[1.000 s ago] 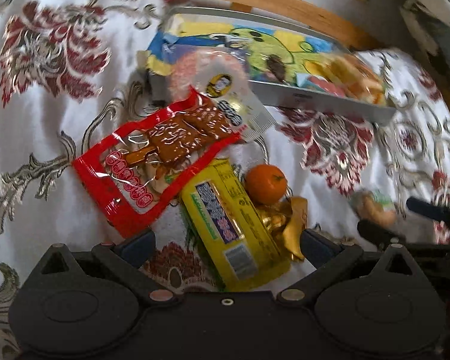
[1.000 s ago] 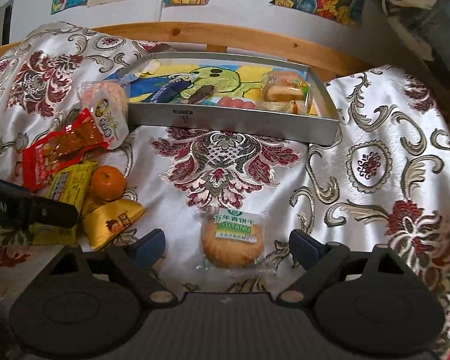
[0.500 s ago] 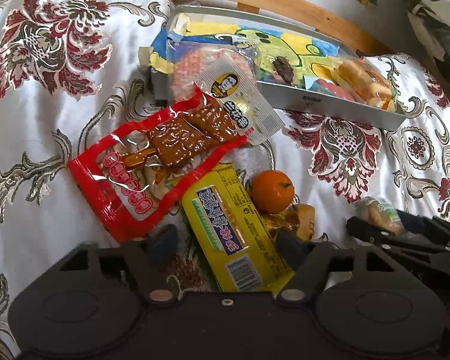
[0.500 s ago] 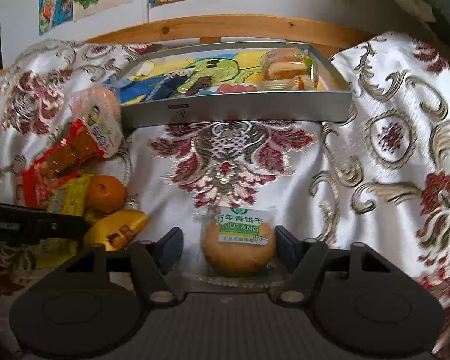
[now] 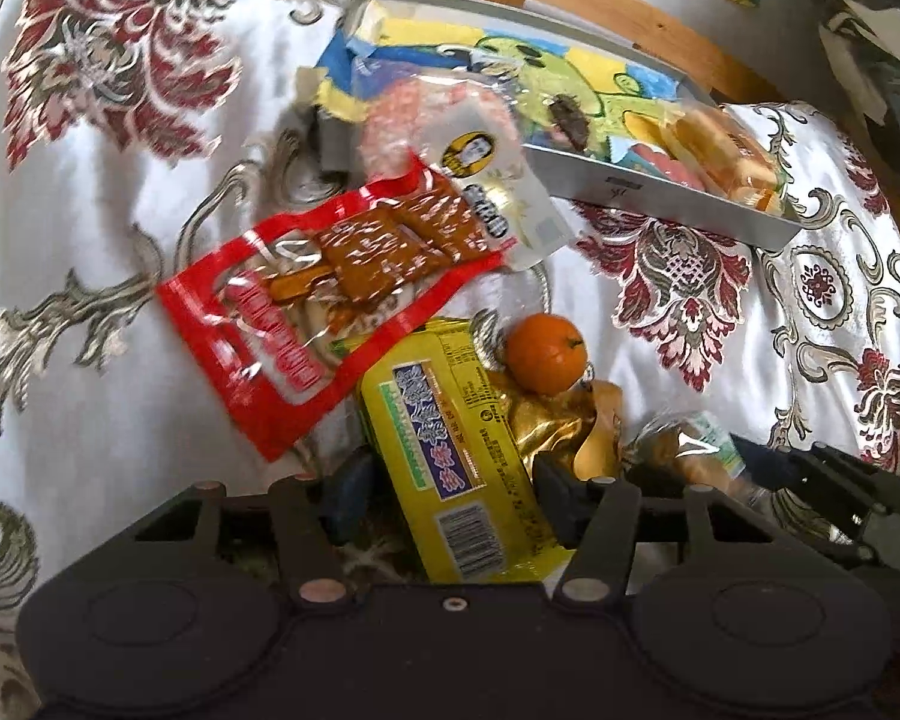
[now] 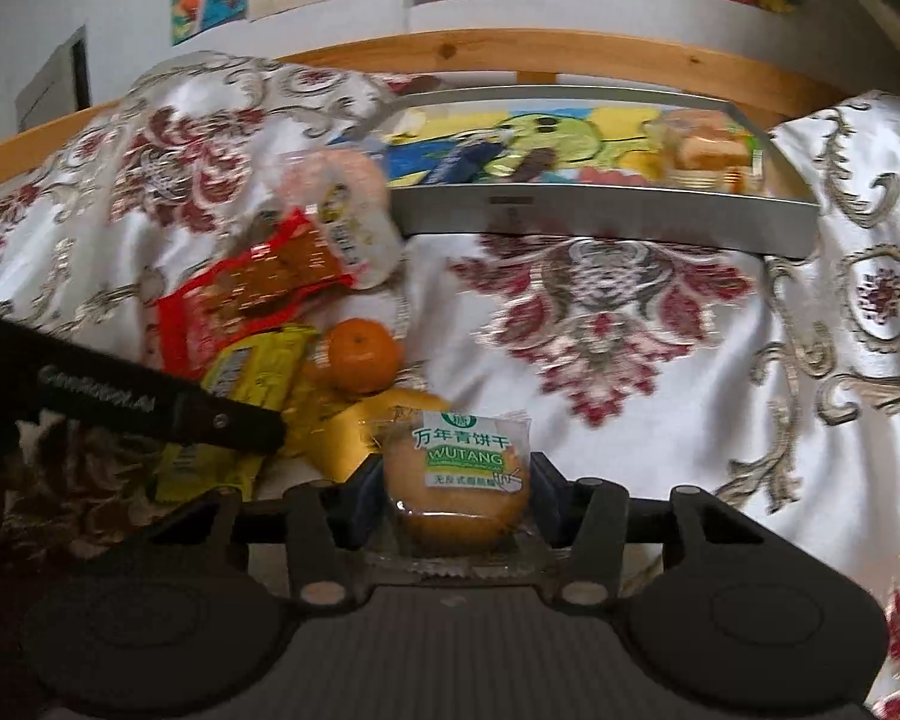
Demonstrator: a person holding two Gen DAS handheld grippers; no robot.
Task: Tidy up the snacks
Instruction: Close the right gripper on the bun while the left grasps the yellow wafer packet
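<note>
Right gripper (image 6: 455,501) was seen with fingers closed against both sides of the biscuit (image 6: 457,495), a round one in clear wrap, low on the patterned bedcover (image 6: 660,420). Left gripper (image 5: 444,495) was set astride the yellow pack (image 5: 450,456), fingers close to its edges; a firm clamp could not be confirmed.

Judged best: biscuit to be squeezed lightly, as it is likely brittle and the wrap slippery, then lifted straight and carried to the tray (image 6: 600,219). The yellow pack is long, so droop is to be expected from an end grip.

Around: orange (image 5: 545,360) just beside the yellow pack, resting against a gold packet (image 5: 561,429); red packet (image 5: 330,306) overlapping the pack's far end and liable to be dragged. Tray already held a bun (image 6: 711,150) at its right end
</note>
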